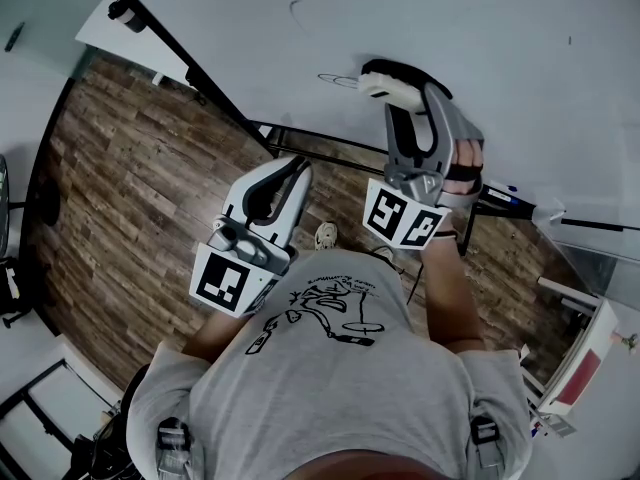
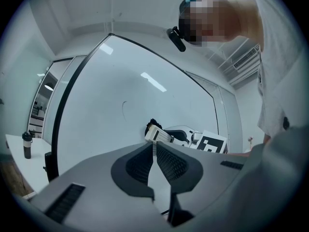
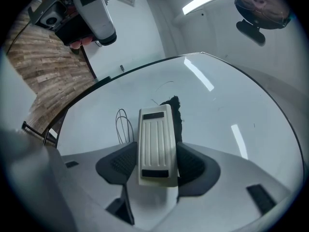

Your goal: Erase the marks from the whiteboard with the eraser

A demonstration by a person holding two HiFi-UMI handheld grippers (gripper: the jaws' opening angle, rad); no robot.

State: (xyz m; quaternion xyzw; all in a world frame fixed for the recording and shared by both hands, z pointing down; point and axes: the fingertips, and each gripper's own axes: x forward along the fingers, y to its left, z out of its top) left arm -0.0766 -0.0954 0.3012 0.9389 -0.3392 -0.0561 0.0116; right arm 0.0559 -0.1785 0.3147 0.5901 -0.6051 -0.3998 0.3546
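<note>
Tongs of the right gripper [image 1: 398,90], in the head view, clamp the eraser [image 1: 385,86] against the whiteboard [image 1: 450,18] near its framed lower edge. The left gripper [image 1: 298,168] hangs clear of the board.

In the left gripper view, the tongs are narrow, tips nearly touching, with nothing between them.

In the right gripper view, the tongs grip the eraser [image 3: 155,146] by its sides, beside a looped mark [image 3: 123,124].

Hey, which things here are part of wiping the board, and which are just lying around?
Job:
whiteboard
looped marks
eraser, clamped in right gripper

Lying about:
bottle, off to the side
left gripper, shut and empty
</note>
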